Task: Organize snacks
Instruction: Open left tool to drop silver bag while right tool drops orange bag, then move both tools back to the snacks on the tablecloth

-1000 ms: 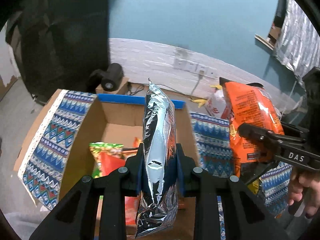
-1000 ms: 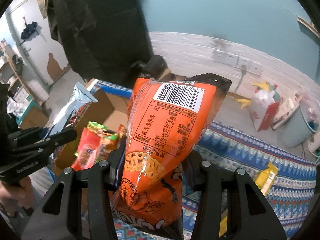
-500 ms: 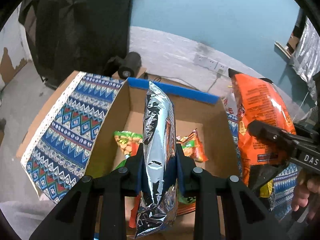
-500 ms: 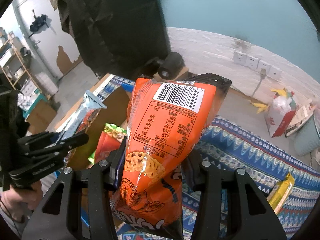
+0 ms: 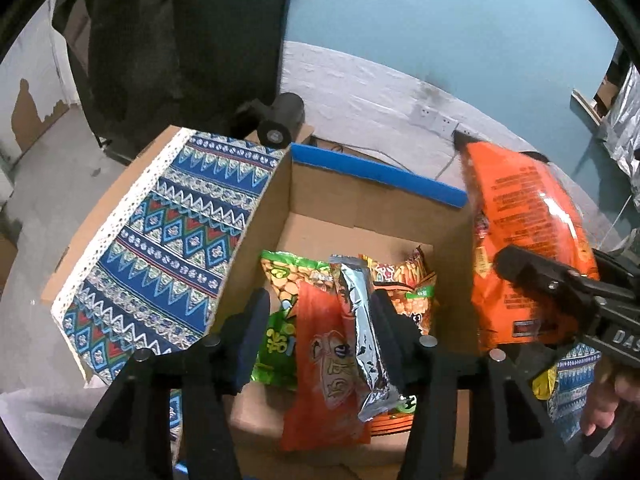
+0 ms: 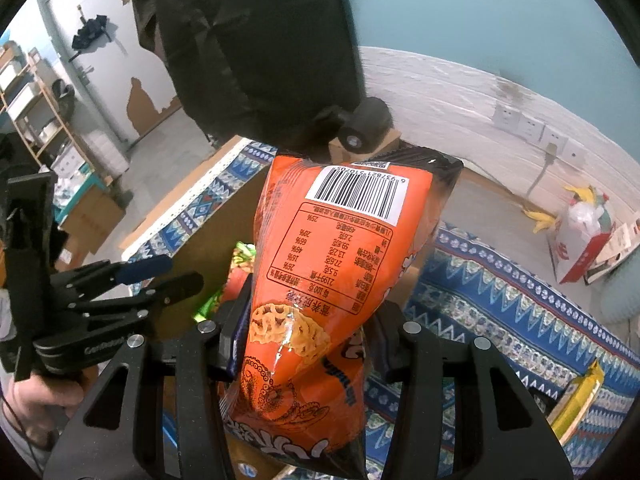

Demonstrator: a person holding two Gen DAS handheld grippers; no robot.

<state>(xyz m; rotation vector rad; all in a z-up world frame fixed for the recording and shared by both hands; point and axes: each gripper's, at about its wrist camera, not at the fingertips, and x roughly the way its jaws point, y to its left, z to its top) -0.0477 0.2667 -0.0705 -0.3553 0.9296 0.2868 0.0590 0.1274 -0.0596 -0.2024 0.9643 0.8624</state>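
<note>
Two grippers: we see both above a cardboard box [image 5: 360,216].
Left gripper [image 5: 316,320]: jaws spread wide, gripping nothing; the silver-edged packet [image 5: 362,336] lies loose between them on other snacks.
Right gripper [image 6: 308,328]: clamped on the orange snack bag [image 6: 340,264], barcode end up, held at the box's right wall.
Box contents: green peanut bag [image 5: 294,276], partly covered; lower packets cut off by the fingers.
Surroundings: patterned cloth [image 5: 172,248] beside the box; a yellow packet [image 6: 576,400], half hidden.
</note>
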